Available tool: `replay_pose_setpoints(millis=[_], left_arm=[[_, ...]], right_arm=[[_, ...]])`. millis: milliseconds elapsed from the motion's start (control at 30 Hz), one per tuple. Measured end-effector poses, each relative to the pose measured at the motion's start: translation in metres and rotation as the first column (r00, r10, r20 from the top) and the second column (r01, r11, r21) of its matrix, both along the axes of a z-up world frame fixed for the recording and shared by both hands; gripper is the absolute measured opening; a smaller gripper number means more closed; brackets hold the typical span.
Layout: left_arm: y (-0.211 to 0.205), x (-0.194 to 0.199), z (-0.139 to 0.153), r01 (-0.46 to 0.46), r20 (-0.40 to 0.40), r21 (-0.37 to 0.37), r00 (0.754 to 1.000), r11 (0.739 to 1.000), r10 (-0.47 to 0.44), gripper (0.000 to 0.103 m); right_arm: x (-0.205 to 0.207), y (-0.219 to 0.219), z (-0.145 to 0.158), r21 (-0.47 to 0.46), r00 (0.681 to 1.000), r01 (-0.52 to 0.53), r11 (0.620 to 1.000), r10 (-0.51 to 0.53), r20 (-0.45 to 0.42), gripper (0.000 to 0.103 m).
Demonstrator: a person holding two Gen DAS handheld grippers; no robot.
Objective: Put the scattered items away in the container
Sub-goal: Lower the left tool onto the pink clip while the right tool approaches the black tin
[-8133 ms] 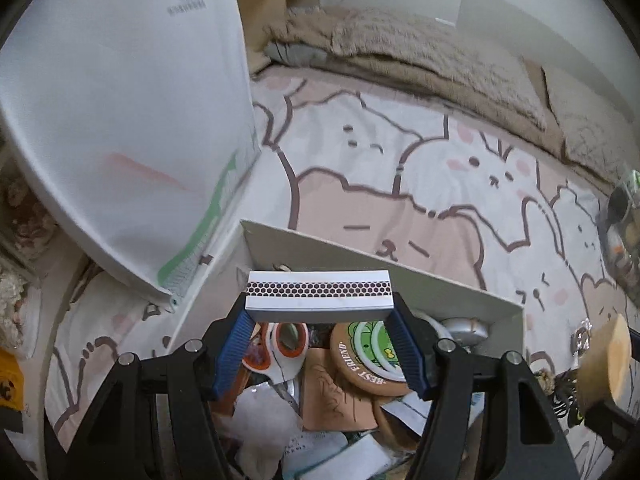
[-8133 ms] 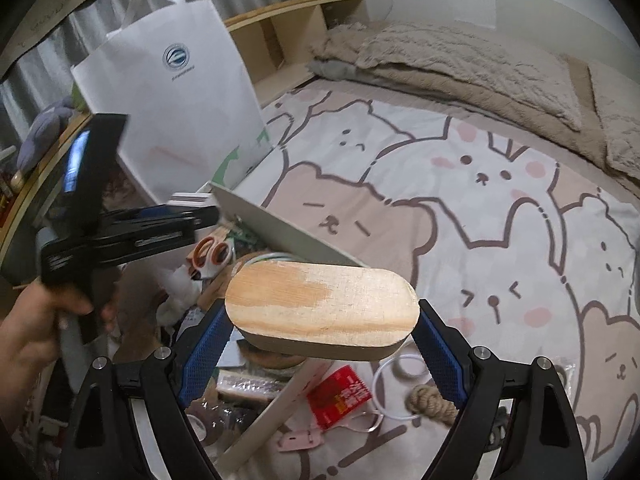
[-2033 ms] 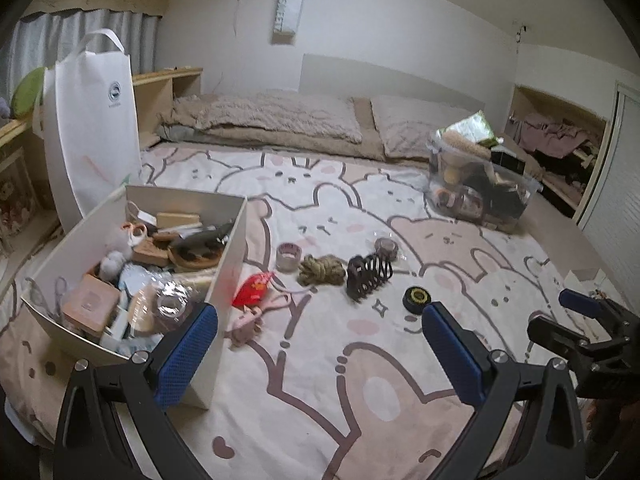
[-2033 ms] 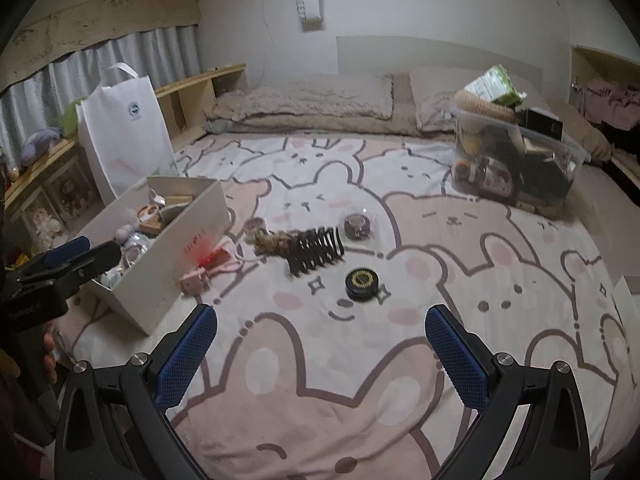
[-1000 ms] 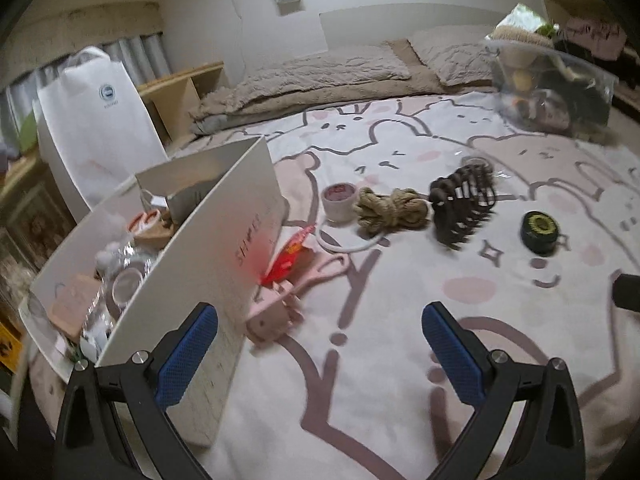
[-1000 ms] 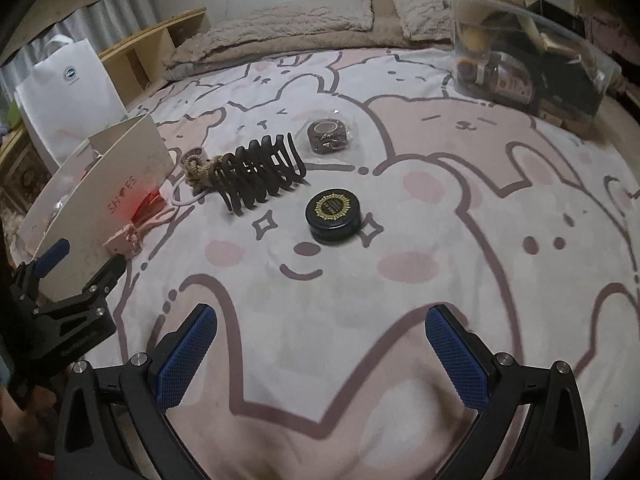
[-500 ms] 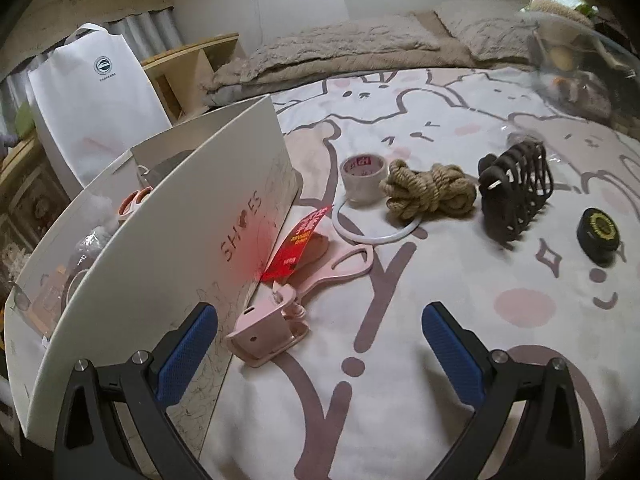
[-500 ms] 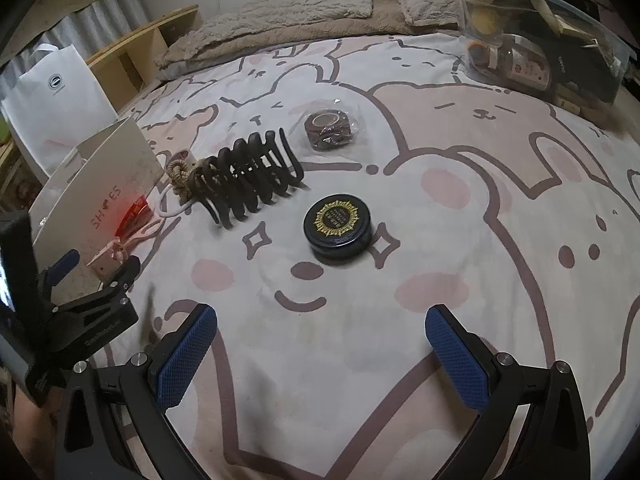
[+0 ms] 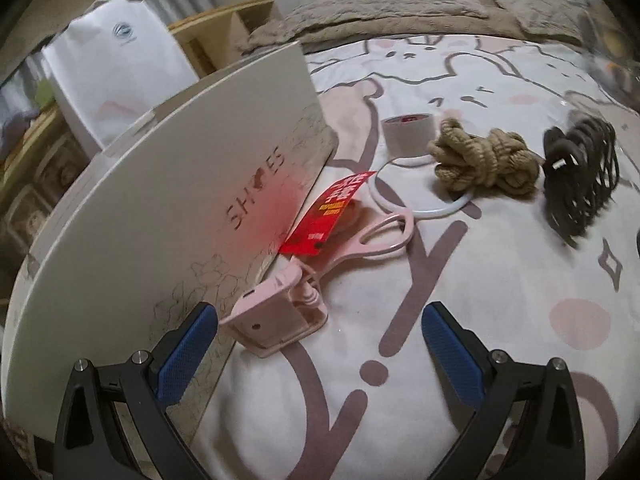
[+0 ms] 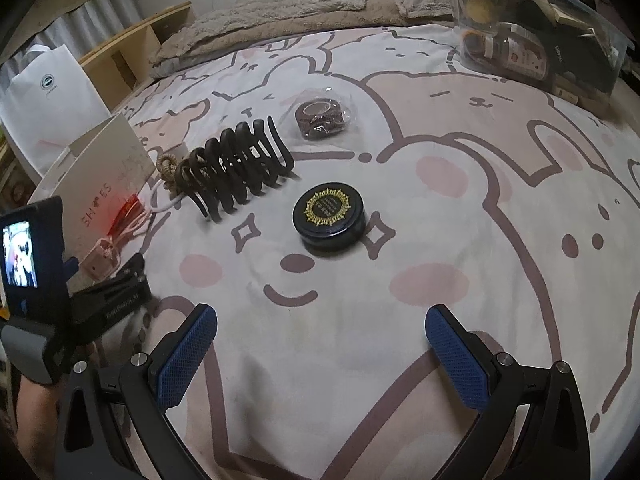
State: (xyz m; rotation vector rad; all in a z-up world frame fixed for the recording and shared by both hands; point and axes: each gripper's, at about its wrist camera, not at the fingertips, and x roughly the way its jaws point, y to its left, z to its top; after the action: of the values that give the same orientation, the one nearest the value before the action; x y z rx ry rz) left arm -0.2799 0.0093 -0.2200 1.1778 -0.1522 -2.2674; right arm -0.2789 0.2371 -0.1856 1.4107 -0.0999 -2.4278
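My left gripper (image 9: 318,350) is open and low over the bedsheet, right in front of a pink clip holder (image 9: 280,314) that lies against the white shoe box (image 9: 160,208). Behind it lie a red packet (image 9: 328,212), a white ring (image 9: 416,200), a tape roll (image 9: 408,134), a coil of rope (image 9: 484,160) and a dark claw hair clip (image 9: 580,184). My right gripper (image 10: 322,354) is open and empty, with a round black tin (image 10: 329,214) a short way ahead of it. The claw hair clip (image 10: 236,170) and a wrapped brown roll (image 10: 320,117) lie beyond the tin.
A white paper bag (image 9: 120,76) stands behind the shoe box by wooden shelves (image 9: 224,28). A clear plastic bin (image 10: 540,28) full of things sits at the far right of the bed. Pillows and a blanket (image 10: 280,4) line the far edge. A hand holds the left tool (image 10: 36,300).
Both grippers have dropped from above the box, where they held a matchbox and a wooden block, down to the sheet. They are now empty, closing in on the pink holder and black tin.
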Motion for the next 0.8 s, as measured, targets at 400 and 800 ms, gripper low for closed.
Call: replay_pose_setpoints(millis=[400,800], left_arm=[[-0.005,-0.003,-0.005,-0.065,-0.010,0.062,0.998,0.996,0.066,0.103],[-0.017,0.001,0.001,0.184,-0.165,0.440,0.979,0.879,-0.122,0.101]], right_arm=[[0.005,-0.006,-0.004,-0.011,1.000,-0.010,1.000,0.010,0.020,0.103],[0.003,0.000,-0.004,0.011,0.999,0.045,0.999,-0.045,-0.008,0.103]])
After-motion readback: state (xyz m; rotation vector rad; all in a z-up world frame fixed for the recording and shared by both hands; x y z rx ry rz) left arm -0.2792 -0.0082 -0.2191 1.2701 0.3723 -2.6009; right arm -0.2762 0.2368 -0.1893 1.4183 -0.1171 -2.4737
